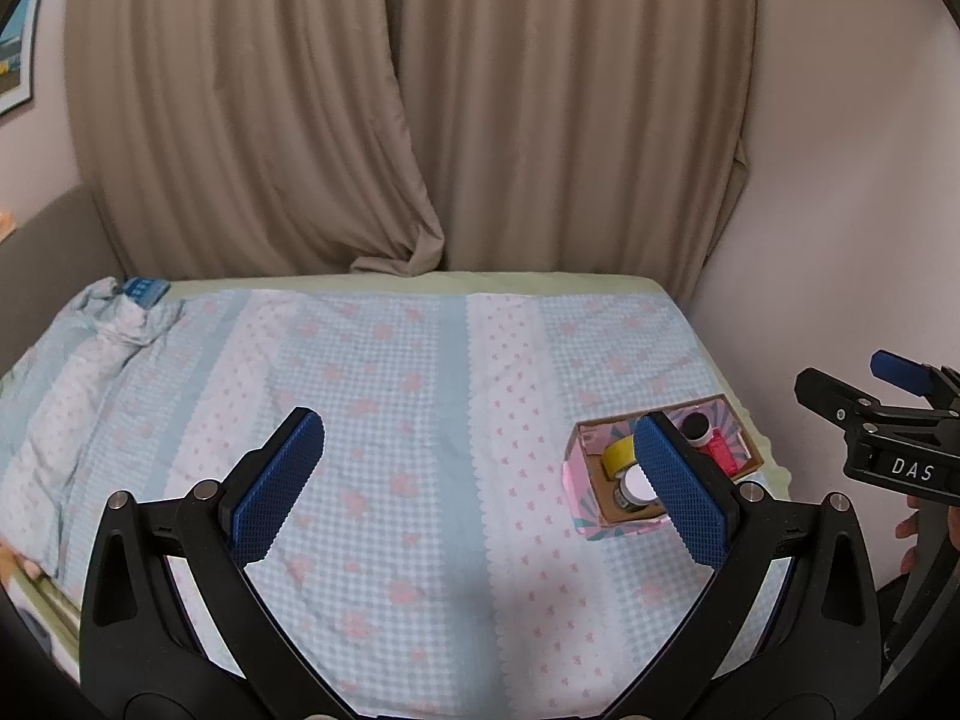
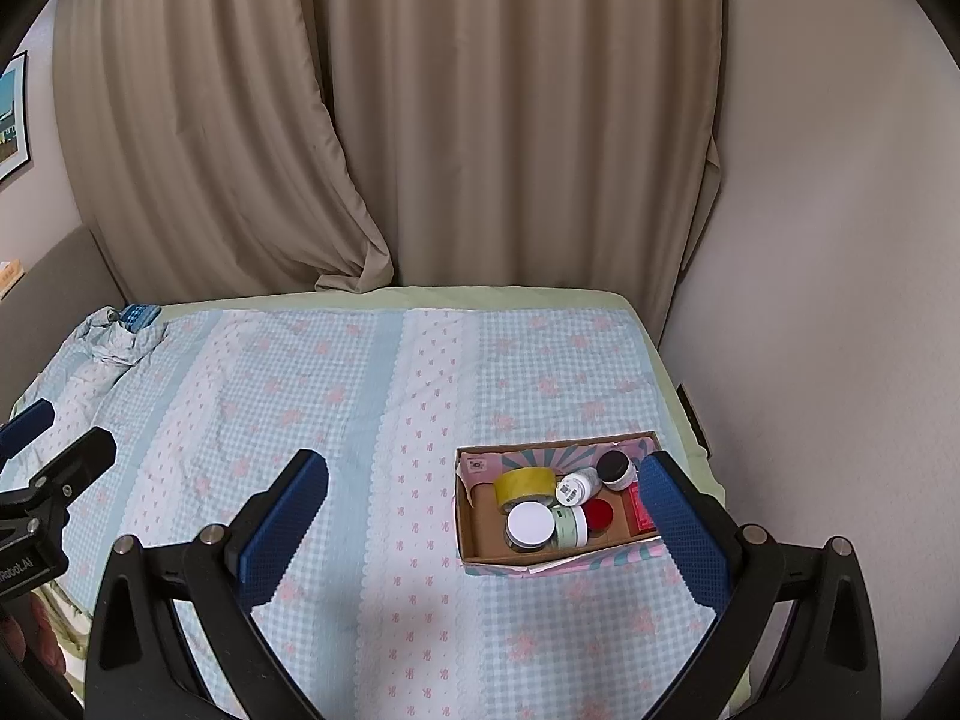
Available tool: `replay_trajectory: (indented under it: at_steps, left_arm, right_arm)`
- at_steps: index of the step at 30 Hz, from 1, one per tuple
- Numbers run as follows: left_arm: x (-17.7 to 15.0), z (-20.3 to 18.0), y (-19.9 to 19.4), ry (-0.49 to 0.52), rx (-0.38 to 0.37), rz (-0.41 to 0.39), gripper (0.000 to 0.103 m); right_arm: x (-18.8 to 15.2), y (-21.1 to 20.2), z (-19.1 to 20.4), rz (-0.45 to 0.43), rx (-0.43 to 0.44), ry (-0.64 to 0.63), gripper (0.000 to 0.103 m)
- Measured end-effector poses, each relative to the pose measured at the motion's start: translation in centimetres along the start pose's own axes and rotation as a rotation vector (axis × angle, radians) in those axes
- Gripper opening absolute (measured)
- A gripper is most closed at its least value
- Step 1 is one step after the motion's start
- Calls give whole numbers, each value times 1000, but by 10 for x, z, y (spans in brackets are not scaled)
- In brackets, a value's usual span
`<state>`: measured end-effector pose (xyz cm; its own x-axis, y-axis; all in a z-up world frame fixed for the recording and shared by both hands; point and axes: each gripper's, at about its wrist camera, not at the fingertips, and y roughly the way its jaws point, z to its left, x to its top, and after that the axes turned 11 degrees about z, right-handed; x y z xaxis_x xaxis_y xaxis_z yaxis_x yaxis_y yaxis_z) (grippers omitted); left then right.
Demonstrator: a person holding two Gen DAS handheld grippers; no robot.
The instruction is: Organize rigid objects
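A pink cardboard box point(image 2: 474, 531) sits on the bed at the right, also in the left wrist view point(image 1: 579, 480). It holds a yellow tape roll point(image 2: 523, 483), a white-lidded jar point(image 2: 529, 525), a green jar point(image 2: 570, 527), a small white bottle point(image 2: 577, 487), a black-lidded jar point(image 2: 615, 468), a red disc point(image 2: 598, 513) and a red item point(image 2: 639, 510). My left gripper point(image 1: 480, 474) is open and empty above the bed. My right gripper point(image 2: 483, 510) is open and empty, its right finger point(image 2: 684, 534) in front of the box's right end.
The bed has a blue-and-pink checked sheet point(image 2: 336, 408), bunched at the far left point(image 2: 114, 342) beside a small blue item point(image 2: 139, 315). Beige curtains point(image 2: 420, 120) hang behind. A wall point(image 2: 810, 300) borders the right side. A sofa arm point(image 2: 48, 288) stands at left.
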<state>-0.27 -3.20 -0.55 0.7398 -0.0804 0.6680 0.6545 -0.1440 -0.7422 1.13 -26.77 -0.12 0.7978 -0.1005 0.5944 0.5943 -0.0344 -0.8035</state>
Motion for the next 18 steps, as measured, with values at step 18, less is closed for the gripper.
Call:
replay_trajectory:
  at_steps: [18]
  left_arm:
    - [-3,-3,23,-14,88,16,103]
  right_arm:
    - [11,17,0,15,0,-9,103]
